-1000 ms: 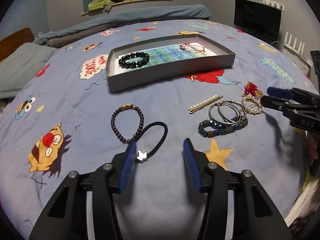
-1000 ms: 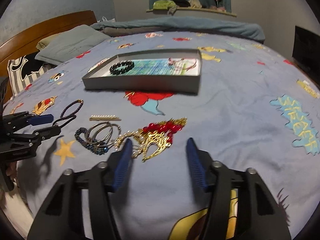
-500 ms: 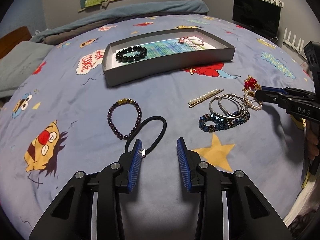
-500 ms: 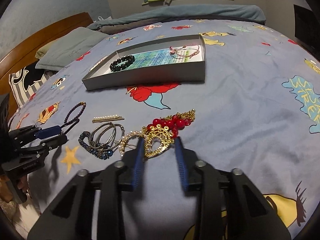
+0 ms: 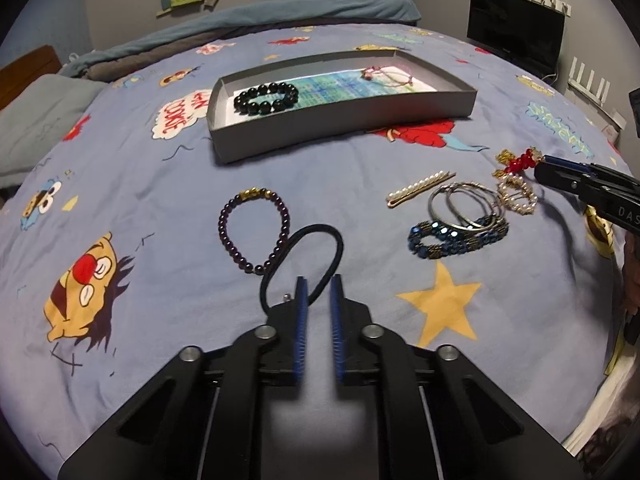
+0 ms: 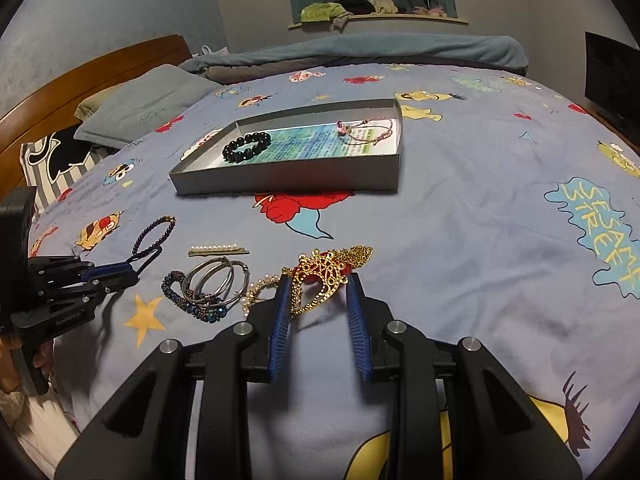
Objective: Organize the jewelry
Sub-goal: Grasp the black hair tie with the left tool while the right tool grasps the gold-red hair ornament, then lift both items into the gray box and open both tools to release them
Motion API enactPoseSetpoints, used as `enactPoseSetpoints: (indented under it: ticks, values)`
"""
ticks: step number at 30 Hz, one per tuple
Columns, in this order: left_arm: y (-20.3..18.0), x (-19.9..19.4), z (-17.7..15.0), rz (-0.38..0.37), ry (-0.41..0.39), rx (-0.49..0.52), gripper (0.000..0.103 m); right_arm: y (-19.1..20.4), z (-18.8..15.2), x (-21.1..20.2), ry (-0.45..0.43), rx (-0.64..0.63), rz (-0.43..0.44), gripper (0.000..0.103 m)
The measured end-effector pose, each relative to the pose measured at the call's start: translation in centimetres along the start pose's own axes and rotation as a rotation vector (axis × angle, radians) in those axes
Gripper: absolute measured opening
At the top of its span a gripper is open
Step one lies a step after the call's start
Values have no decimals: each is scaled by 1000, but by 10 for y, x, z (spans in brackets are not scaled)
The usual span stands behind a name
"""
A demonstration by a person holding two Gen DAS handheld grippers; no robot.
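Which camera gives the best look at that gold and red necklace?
The right wrist view: the gold and red necklace sits close, between its fingers. The left wrist view shows only red beads and a little gold at its far right.

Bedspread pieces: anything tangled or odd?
Yes. The silver bangles lie partly across the blue beaded bracelet, and the black hair tie overlaps the purple bead bracelet. Nothing looks broken; the tray sits flat.
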State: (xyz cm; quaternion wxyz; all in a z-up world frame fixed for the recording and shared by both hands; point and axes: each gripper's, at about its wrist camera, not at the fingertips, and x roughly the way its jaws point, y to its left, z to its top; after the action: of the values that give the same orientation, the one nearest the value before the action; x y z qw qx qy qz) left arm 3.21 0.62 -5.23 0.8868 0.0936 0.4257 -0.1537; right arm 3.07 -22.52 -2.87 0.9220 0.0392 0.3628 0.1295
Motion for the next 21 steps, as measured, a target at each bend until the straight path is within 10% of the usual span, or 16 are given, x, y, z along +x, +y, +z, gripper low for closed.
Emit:
enactPoseSetpoints:
  ticks: [15, 21]
  values:
    - [-10, -43, 13, -12, -146, 3, 0, 6, 6, -20, -79, -36, 2, 28]
    - [-6, -24, 16, -15, -77, -7, 1, 5, 6, -23, -85, -35, 1, 28]
